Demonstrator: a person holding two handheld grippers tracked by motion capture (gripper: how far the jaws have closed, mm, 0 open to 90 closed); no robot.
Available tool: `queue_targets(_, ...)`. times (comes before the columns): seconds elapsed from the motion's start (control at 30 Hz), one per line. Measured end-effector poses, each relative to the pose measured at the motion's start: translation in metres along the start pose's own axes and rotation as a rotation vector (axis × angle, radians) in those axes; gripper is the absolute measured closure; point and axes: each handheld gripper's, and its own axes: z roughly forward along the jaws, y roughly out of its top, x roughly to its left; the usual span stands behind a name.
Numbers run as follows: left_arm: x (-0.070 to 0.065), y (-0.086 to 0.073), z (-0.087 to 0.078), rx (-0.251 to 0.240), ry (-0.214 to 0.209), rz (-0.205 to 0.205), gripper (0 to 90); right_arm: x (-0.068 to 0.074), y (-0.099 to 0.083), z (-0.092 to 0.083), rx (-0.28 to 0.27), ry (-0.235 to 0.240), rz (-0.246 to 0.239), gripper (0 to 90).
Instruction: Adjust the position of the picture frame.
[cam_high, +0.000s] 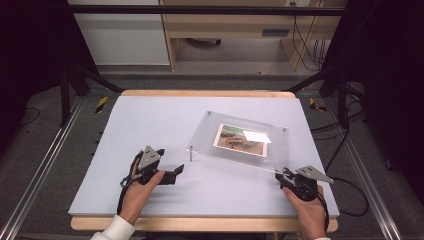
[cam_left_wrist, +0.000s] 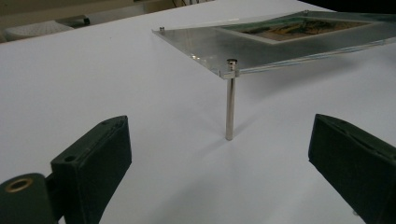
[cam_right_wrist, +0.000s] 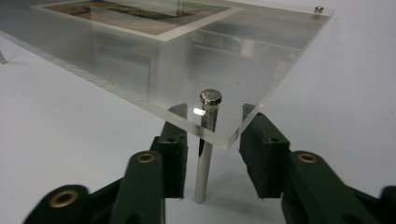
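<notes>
The right gripper (cam_right_wrist: 210, 154) has its two black jaws drawn in narrow around a slim silver metal standoff leg (cam_right_wrist: 203, 158) that stands under the near corner of a clear acrylic photo frame (cam_right_wrist: 154, 70). A gap remains on each side between pad and leg, so nothing is gripped. The leg's round cap (cam_right_wrist: 210, 97) sits on top of the clear panel, and its foot rests on the white table surface (cam_right_wrist: 70, 140).

The left gripper (cam_left_wrist: 219, 154) lies low on the table with its jaws wide apart and nothing between them. Ahead of it stands another silver leg (cam_left_wrist: 229, 105), upright under the frame's corner, well clear of both pads.

In the high view the frame (cam_high: 245, 140) sits right of the table's middle, raised on its corner legs, with a landscape picture (cam_high: 241, 139) sandwiched inside. The left gripper (cam_high: 172, 175) points toward the frame's near-left leg (cam_high: 191, 153); the right gripper (cam_high: 285, 174) is at the near-right corner.
</notes>
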Motion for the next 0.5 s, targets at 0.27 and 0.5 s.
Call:
queue_targets(0.27, -0.003, 0.002, 0.008, 0.007, -0.018, -0.007, 16.2, -0.003, 0.003, 0.004, -0.034, 0.075, 0.048, 84.6)
queue_targets(0.5, -0.009, 0.01, 0.041, 0.044, -0.022, 0.02, 46.8, -0.009, 0.007, 0.002, -0.064, 0.127, 0.132, 83.8)
